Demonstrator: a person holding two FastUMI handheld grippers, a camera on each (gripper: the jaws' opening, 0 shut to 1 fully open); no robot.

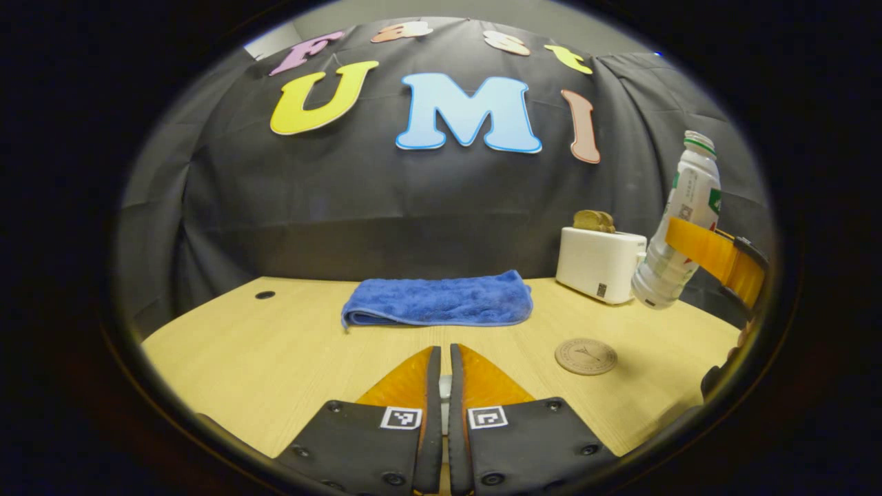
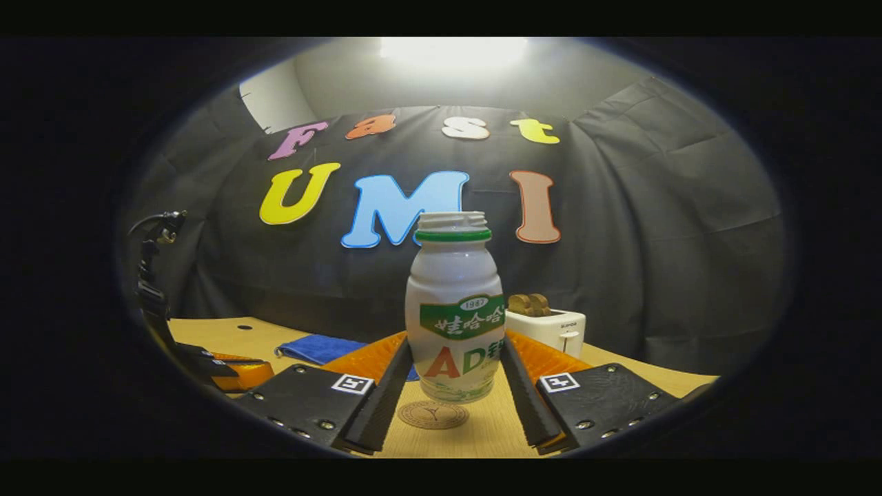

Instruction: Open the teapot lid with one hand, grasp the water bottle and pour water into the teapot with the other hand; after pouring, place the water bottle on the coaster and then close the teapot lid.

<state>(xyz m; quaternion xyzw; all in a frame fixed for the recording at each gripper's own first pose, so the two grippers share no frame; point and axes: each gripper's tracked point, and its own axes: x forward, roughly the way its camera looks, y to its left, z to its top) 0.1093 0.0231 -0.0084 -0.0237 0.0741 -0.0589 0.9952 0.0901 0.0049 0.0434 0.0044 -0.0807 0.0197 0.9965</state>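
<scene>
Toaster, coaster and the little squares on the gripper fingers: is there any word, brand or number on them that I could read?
Toaster: a small dark mark on its front, too small to read.
Coaster: a round stamped emblem, too blurred to read.
Patterned squares on the left gripper: black-and-white block patterns, no letters or numbers.

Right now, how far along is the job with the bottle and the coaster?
In hand: the right hand-held gripper grips the white plastic bottle with green neck ring, raised above the round brown coaster, not yet set down. The left hand-held gripper is closed on something small and pale. Whether pouring happened is unclear. Left: placing the bottle, closing the lid.
</scene>
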